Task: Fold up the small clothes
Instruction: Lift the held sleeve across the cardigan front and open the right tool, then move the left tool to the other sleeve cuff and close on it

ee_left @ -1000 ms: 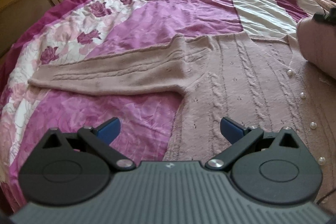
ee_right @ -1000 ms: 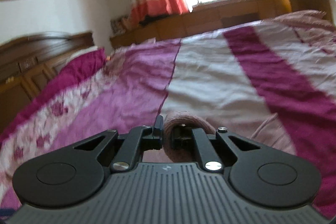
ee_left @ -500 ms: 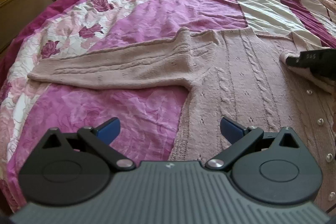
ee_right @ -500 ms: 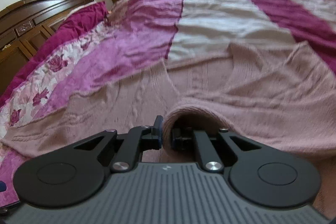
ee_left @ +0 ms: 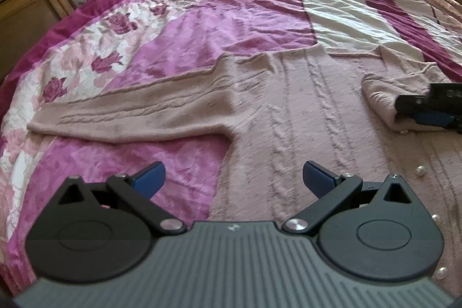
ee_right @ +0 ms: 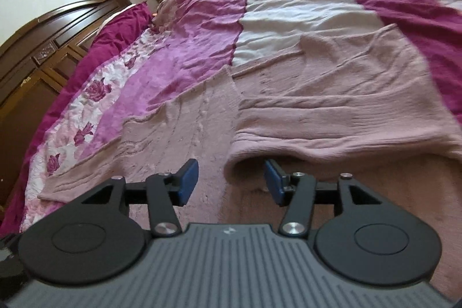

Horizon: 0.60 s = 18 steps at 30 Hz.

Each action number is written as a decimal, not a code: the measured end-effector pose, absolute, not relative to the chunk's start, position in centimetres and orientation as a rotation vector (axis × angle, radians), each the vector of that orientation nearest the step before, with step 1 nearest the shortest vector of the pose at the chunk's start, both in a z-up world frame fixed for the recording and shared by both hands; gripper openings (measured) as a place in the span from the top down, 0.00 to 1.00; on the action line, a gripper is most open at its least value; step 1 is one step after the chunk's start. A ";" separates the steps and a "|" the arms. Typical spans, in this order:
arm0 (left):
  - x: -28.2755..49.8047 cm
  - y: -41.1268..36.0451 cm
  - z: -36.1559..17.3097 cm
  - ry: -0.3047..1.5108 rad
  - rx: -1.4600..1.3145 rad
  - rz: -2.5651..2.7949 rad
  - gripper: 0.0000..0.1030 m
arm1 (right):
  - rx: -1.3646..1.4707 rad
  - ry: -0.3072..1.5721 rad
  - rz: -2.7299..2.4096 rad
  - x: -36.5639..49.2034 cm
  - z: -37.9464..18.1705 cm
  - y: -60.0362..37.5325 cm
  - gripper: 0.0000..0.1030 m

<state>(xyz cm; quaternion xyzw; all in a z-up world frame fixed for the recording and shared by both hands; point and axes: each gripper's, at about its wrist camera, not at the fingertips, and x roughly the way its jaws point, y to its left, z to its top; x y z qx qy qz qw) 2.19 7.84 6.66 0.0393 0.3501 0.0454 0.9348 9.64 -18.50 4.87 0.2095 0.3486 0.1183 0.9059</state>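
Dusty-pink knit cardigan [ee_left: 288, 117] lies flat on the bed [ee_left: 231, 13]. My right gripper [ee_right: 231, 179] has just been opening, dropping the right sleeve [ee_right: 332, 111] across the body. So that fold's done. Left gripper [ee_left: 234, 178] hangs wide, empty, near the hem.

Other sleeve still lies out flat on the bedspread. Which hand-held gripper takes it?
Left. The left hand-held gripper is open and empty, nearest the spread sleeve. The right hand-held gripper, jaws just opened, sits at the folded-in sleeve across the cardigan.
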 end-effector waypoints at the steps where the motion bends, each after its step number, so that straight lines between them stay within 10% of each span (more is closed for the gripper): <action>1: 2.3 7.5 6.8 0.710 0.083 0.090 0.00 | 0.438 0.711 0.231 8.9 5.3 -19.2 0.39; 18: 5.0 -3.6 7.6 0.620 0.237 -0.179 0.03 | 0.675 0.665 0.077 3.6 7.6 -29.4 0.32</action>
